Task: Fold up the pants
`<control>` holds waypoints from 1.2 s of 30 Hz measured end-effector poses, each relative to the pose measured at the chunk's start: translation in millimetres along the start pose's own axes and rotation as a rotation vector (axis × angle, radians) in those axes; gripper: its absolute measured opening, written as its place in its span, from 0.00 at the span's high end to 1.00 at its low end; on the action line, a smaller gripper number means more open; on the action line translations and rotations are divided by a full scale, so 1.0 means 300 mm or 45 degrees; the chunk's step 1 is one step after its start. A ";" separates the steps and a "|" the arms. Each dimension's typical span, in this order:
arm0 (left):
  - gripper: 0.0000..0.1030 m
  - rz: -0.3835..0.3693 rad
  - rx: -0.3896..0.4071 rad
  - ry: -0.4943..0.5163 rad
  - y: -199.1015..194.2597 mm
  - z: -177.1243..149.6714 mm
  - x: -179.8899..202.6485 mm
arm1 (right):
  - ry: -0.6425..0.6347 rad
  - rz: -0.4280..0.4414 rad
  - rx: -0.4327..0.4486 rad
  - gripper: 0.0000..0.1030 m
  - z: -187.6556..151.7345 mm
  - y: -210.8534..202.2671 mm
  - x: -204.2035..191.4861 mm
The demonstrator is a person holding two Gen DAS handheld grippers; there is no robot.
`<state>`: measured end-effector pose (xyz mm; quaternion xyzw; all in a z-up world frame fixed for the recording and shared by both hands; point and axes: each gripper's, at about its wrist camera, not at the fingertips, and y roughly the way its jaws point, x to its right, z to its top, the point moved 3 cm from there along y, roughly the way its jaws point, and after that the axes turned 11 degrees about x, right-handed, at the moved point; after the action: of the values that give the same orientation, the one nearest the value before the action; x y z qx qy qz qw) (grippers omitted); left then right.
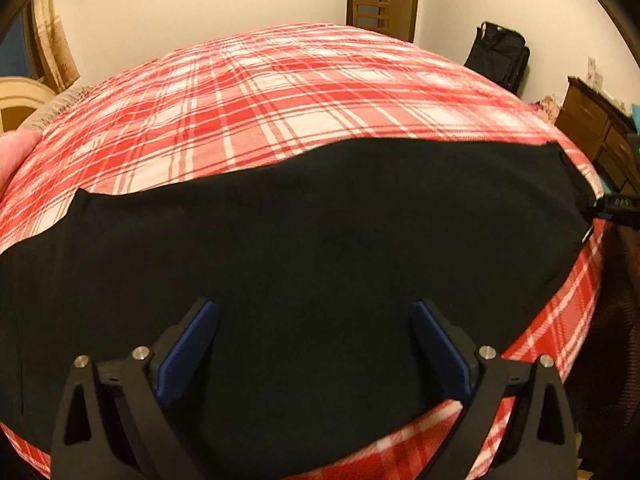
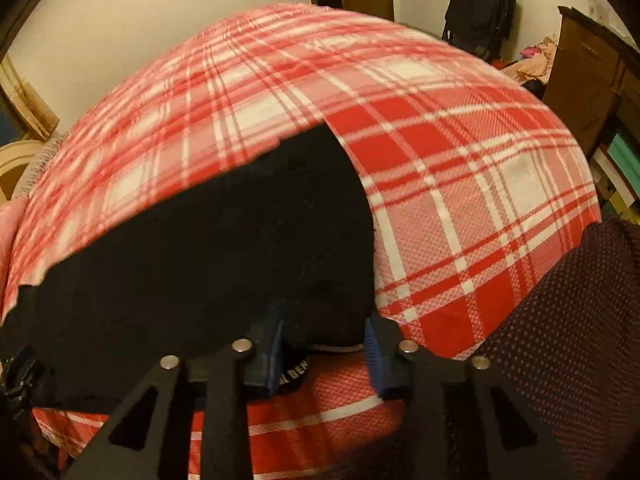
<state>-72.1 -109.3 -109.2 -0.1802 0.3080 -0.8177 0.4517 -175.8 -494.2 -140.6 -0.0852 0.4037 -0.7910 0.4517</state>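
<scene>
The pants [image 1: 304, 240] lay spread as a long black band across the near part of the bed [image 1: 280, 92], flat on its red-and-white plaid cover, which I took to be the reason for putting them there: a broad, soft, even surface where the cloth could be smoothed out and doubled over without sliding off. They ran from one side of the bed to the other, their near edge close to the bed's edge. The left claw [image 1: 314, 344] hung over the middle of that band with its blue-padded fingers [image 1: 188, 354] spread wide and nothing between them; the black cloth filled the gap under it, though I could not tell whether the tips touched it. The right claw [image 2: 326, 342] sat low at one end of the pants [image 2: 208, 248], where a pale band and a scrap of white lettering showed under the cloth, so probably the waist. Its jaws stood part-way in, with a bulge of the black fabric lying between the pads [image 2: 376, 356]; whether they had really pinched it I could not tell. Placed so, one claw at an end and the other mid-length, they looked set to carry that end across while the middle served as the fold line.
</scene>
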 end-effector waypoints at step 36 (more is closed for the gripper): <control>0.03 0.436 0.173 -0.446 -0.211 -0.072 -0.732 | -1.078 0.842 0.227 0.47 -0.659 -0.196 -1.550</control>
<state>-8.4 110.2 -86.8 -0.2335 0.1955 -0.7043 0.6413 -44.0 -3.0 -122.0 -0.2260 0.1232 -0.5345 0.8050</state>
